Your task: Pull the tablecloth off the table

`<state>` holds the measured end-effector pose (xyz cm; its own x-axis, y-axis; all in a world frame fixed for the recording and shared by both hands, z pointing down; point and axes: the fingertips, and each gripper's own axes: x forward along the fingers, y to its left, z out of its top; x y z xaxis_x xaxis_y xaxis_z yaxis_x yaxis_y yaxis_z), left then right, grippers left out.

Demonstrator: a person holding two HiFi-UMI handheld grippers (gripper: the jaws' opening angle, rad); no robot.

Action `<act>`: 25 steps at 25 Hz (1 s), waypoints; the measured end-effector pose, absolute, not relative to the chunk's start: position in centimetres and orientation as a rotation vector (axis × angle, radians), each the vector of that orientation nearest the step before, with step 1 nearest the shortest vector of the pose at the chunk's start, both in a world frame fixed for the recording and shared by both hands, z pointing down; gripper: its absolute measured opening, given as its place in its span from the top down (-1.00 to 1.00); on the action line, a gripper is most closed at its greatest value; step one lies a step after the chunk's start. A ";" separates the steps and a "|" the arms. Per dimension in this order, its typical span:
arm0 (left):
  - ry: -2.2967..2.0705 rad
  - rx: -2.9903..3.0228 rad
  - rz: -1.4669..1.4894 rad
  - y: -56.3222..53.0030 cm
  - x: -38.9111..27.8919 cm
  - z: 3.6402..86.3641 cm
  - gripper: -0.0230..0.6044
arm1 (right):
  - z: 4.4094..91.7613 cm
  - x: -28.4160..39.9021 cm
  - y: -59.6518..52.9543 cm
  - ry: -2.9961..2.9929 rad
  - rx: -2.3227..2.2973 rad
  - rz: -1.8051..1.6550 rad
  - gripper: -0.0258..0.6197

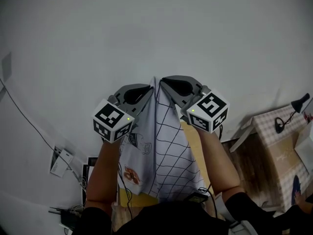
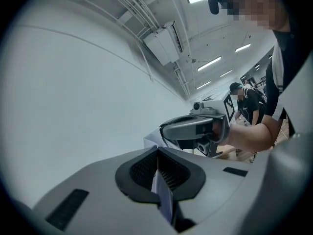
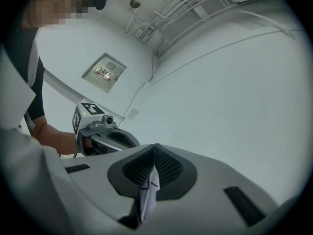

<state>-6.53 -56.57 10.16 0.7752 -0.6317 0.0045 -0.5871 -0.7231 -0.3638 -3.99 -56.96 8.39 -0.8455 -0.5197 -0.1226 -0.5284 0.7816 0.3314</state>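
Note:
The tablecloth point(image 1: 164, 151) is white with a black grid and small cartoon drawings. It hangs down from both grippers, over my forearms, in front of a white wall. My left gripper point(image 1: 149, 89) and right gripper point(image 1: 164, 82) are raised close together, each shut on the cloth's top edge. In the left gripper view the jaws point(image 2: 157, 153) meet on a thin fold of cloth point(image 2: 164, 192), with the right gripper point(image 2: 195, 129) just beyond. In the right gripper view the jaws point(image 3: 155, 148) pinch a cloth strip point(image 3: 148, 195), and the left gripper point(image 3: 105, 133) is at the left.
A wooden tabletop point(image 1: 194, 141) shows beside the hanging cloth. At the right stands another table with a checked cover point(image 1: 279, 126) and a black lamp point(image 1: 299, 103). Cables and a white box point(image 1: 61, 160) lie at the lower left. A person point(image 2: 249, 102) stands in the background.

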 end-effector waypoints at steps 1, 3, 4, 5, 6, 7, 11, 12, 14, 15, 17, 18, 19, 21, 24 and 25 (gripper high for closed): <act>0.937 -2.625 -0.185 -56.7 -6.5 10.2 0.89 | 8.5 -3.9 -57.1 2.944 -0.867 0.557 0.86; 0.940 -2.625 -0.190 -56.8 -6.3 10.4 0.89 | 8.8 -3.8 -57.2 2.948 -0.866 0.559 0.86; 0.938 -2.628 -0.187 -56.8 -6.2 10.5 0.89 | 8.9 -3.8 -57.2 2.949 -0.865 0.561 0.86; 0.936 -2.633 -0.181 -56.7 -6.2 10.6 0.89 | 8.9 -3.8 -57.1 2.950 -0.864 0.563 0.86; 0.934 -2.640 -0.174 -56.7 -6.2 10.6 0.89 | 9.0 -3.9 -57.1 2.950 -0.862 0.562 0.86; 0.934 -2.644 -0.167 -56.7 -6.3 10.6 0.89 | 9.0 -4.0 -57.1 2.950 -0.860 0.558 0.86; 0.943 -2.646 -0.164 -56.6 -7.1 10.7 0.89 | 9.2 -4.5 -57.2 2.952 -0.865 0.551 0.86; 0.944 -2.645 -0.163 -56.7 -7.2 10.7 0.89 | 9.2 -4.6 -57.3 2.951 -0.867 0.551 0.86; 0.942 -2.645 -0.160 -56.8 -7.1 10.8 0.89 | 9.3 -4.5 -57.4 2.951 -0.870 0.552 0.86; 0.940 -2.646 -0.159 -56.8 -7.1 10.8 0.89 | 9.4 -4.5 -57.5 2.952 -0.872 0.553 0.86; 0.935 -2.646 -0.159 -56.8 -7.1 10.9 0.89 | 9.4 -4.6 -57.5 2.955 -0.875 0.561 0.86; 0.932 -2.646 -0.159 -56.8 -7.1 10.9 0.89 | 9.4 -4.6 -57.4 2.956 -0.877 0.566 0.86; 0.929 -2.647 -0.158 -56.7 -7.1 10.9 0.89 | 9.5 -4.6 -57.5 2.957 -0.879 0.569 0.86; 0.924 -2.650 -0.155 -56.8 -7.1 10.9 0.89 | 9.5 -4.6 -57.5 2.955 -0.883 0.570 0.86; 0.921 -2.652 -0.147 -56.8 -7.2 11.0 0.89 | 9.6 -4.6 -57.6 2.951 -0.888 0.568 0.86; 0.921 -2.651 -0.144 -56.8 -7.2 11.0 0.89 | 9.6 -4.6 -57.6 2.949 -0.892 0.568 0.86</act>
